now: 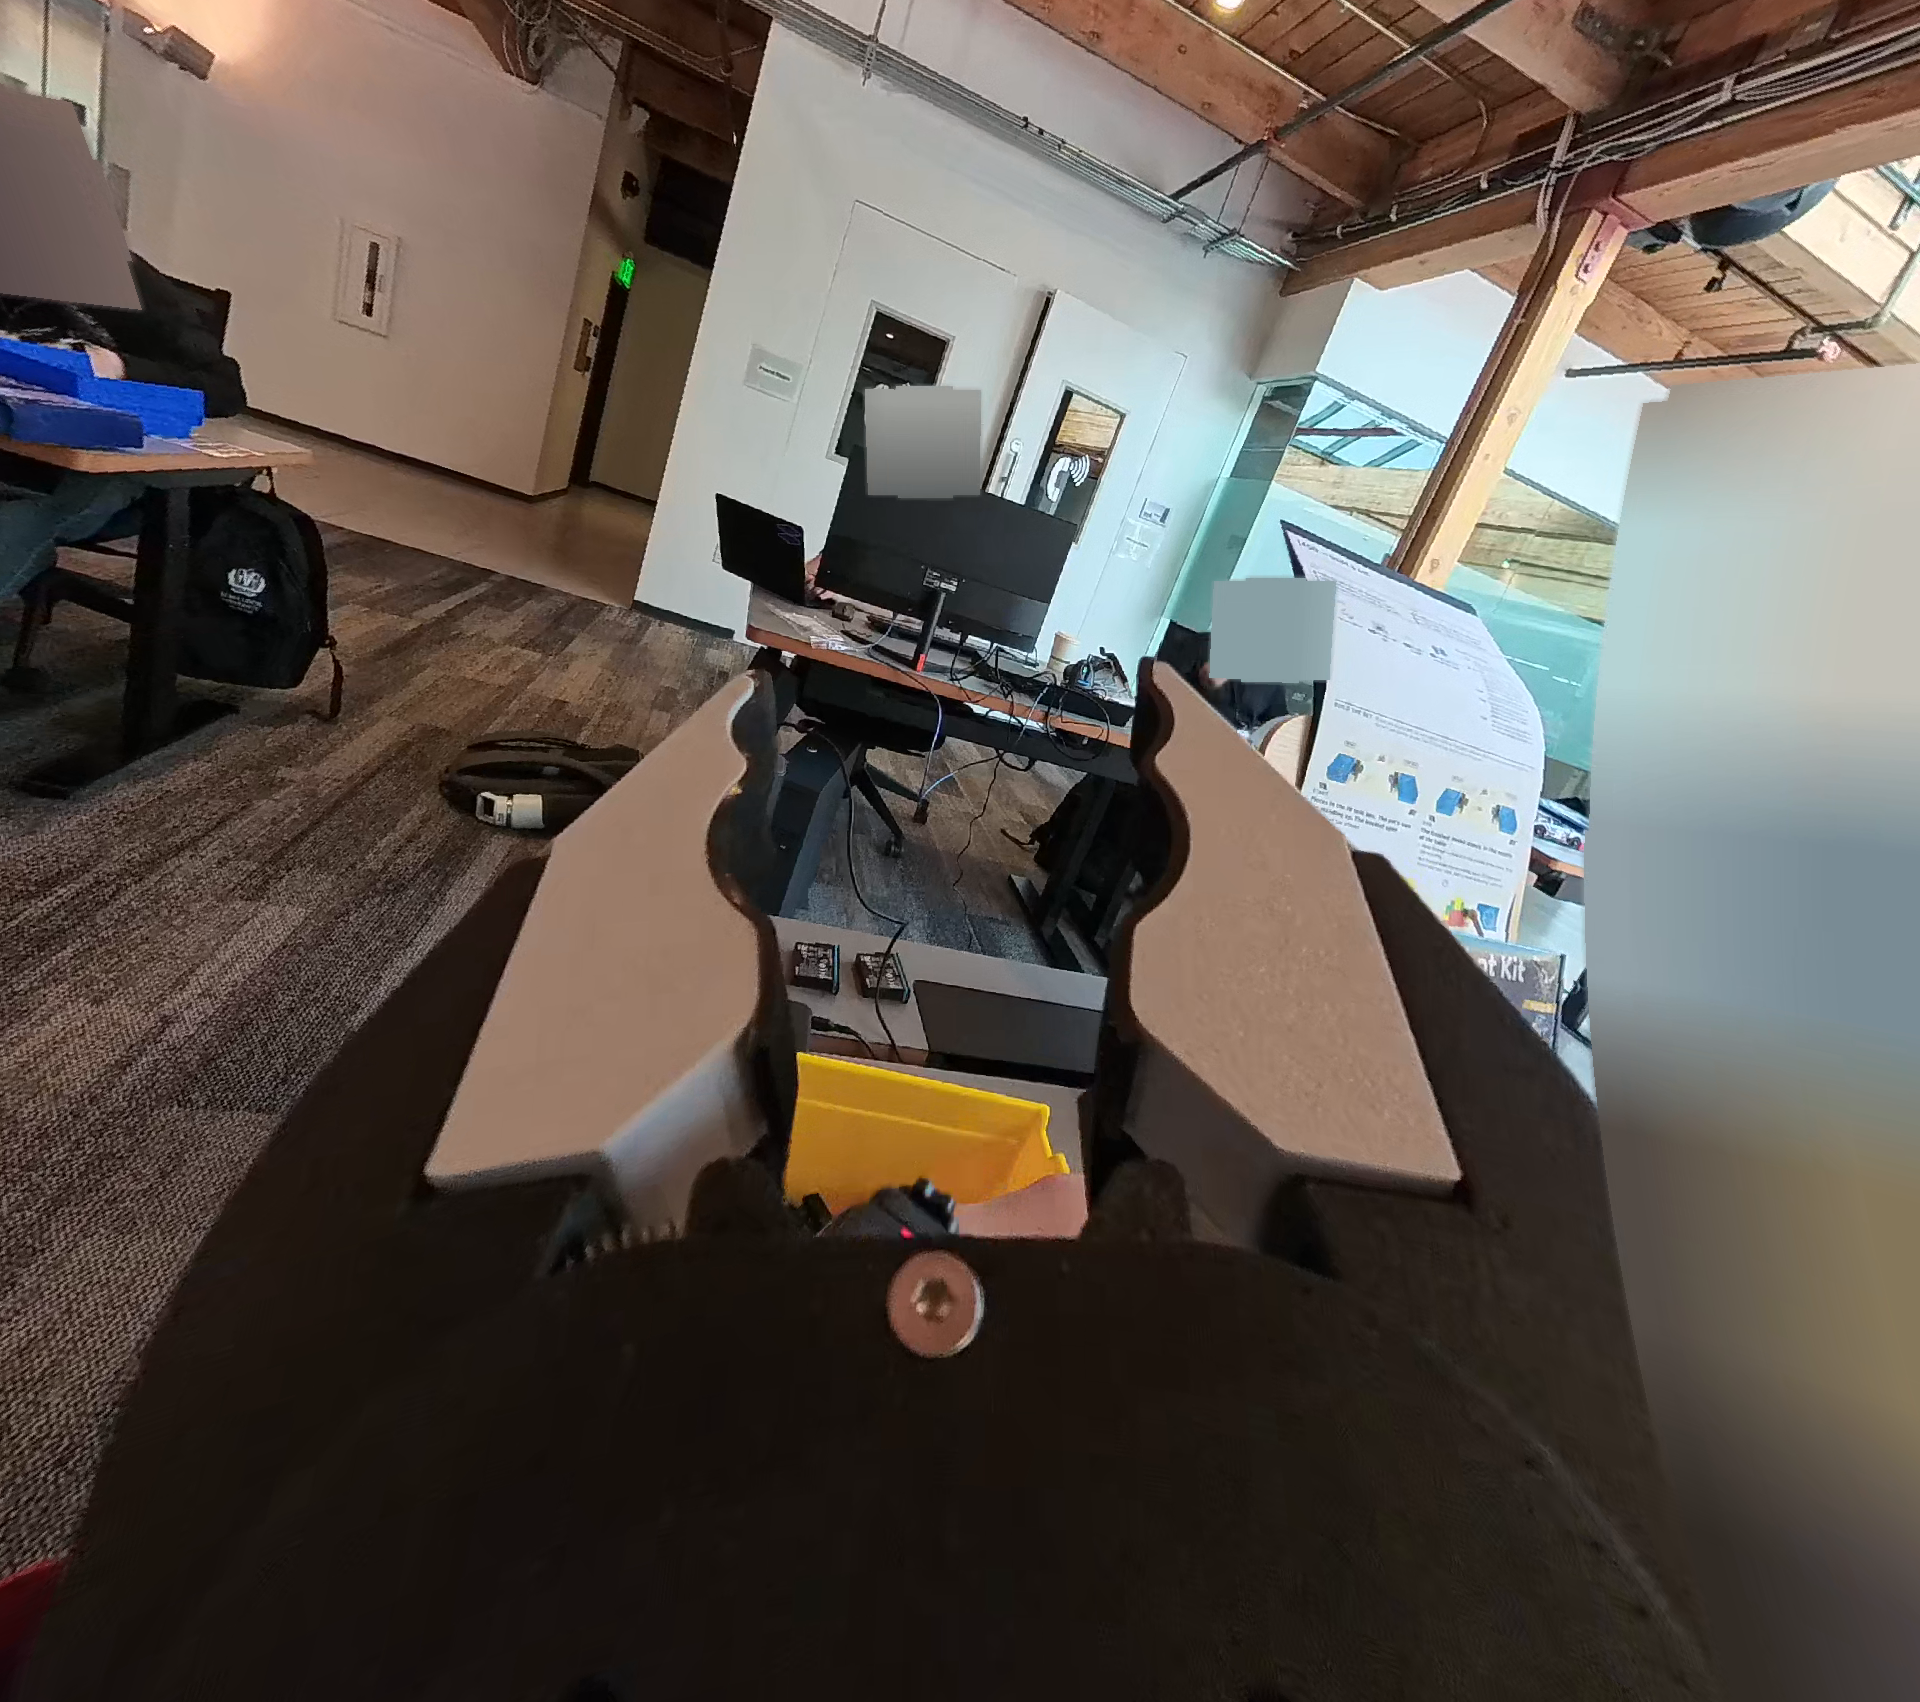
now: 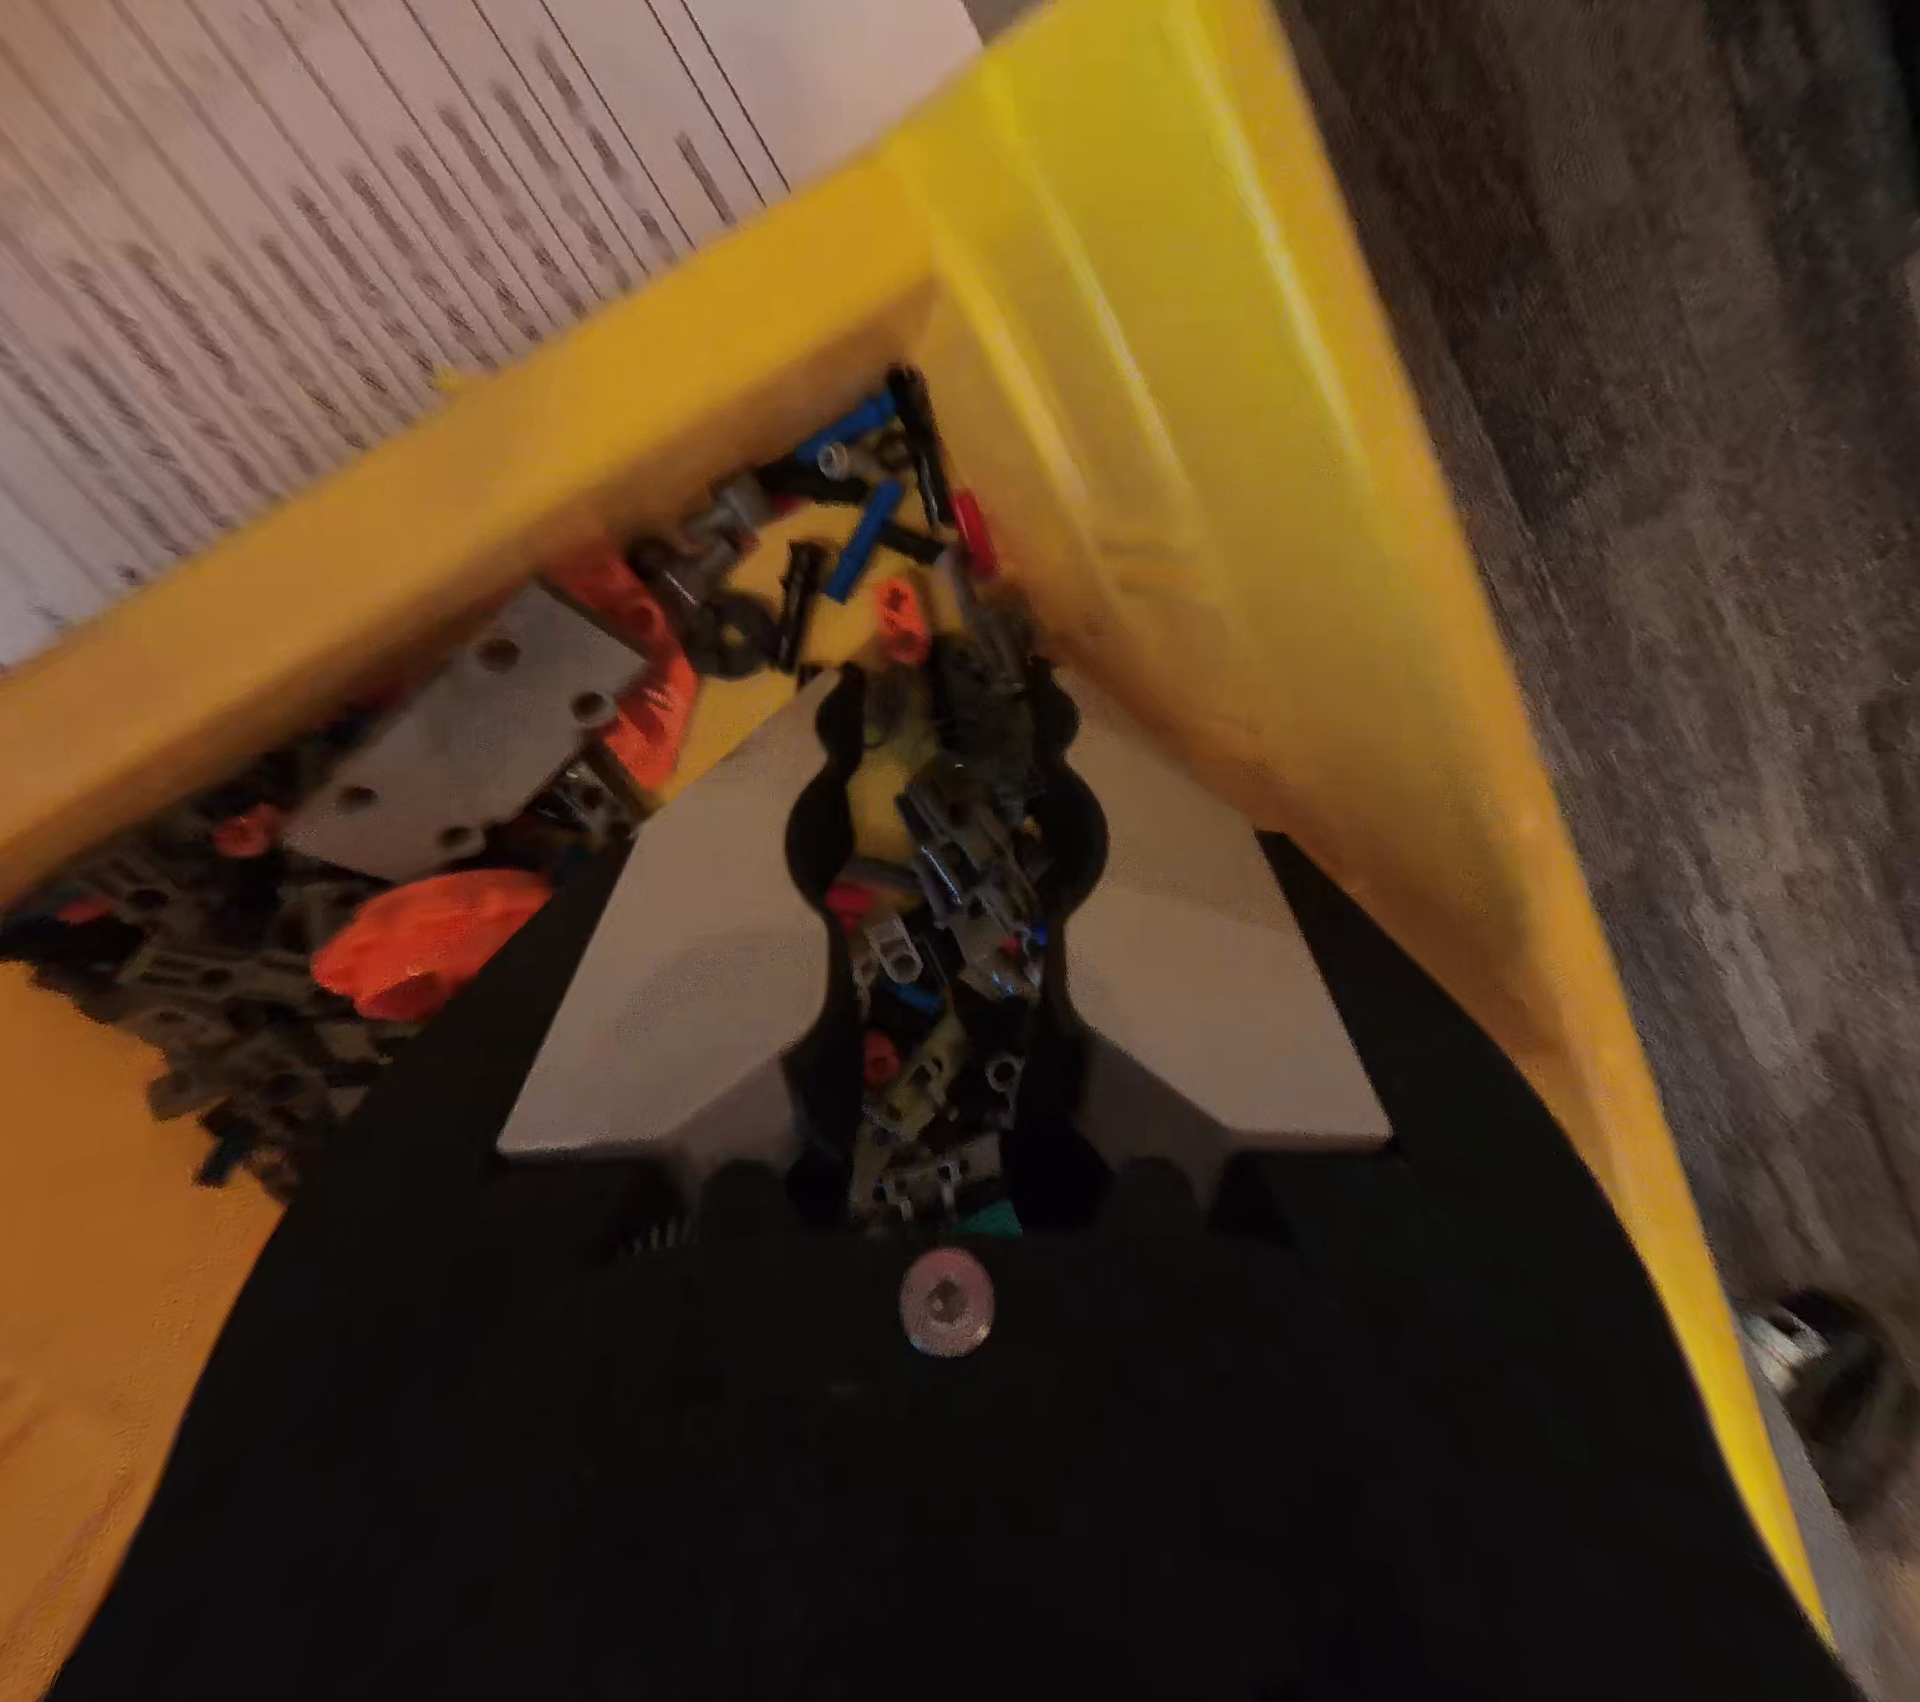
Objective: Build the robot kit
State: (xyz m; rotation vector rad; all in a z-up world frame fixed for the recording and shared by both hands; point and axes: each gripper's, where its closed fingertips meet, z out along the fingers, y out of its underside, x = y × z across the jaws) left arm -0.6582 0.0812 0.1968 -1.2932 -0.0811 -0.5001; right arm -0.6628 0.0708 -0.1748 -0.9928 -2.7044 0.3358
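My right gripper is down inside a yellow plastic bin, near its far corner. Its jaws stand partly apart over a heap of small black, grey, blue and red building parts. A dark clump of parts lies between the fingertips; the blurred view shows no clear hold on it. A grey plate with holes and orange pieces lie to the left in the bin. My left gripper is open and empty, raised and pointing across the room. The yellow bin shows low between its fingers.
A printed sheet lies beyond the bin and grey carpet to its right. The left wrist view shows two small black boxes, a desk with a monitor, a standing poster, a backpack and a helmet.
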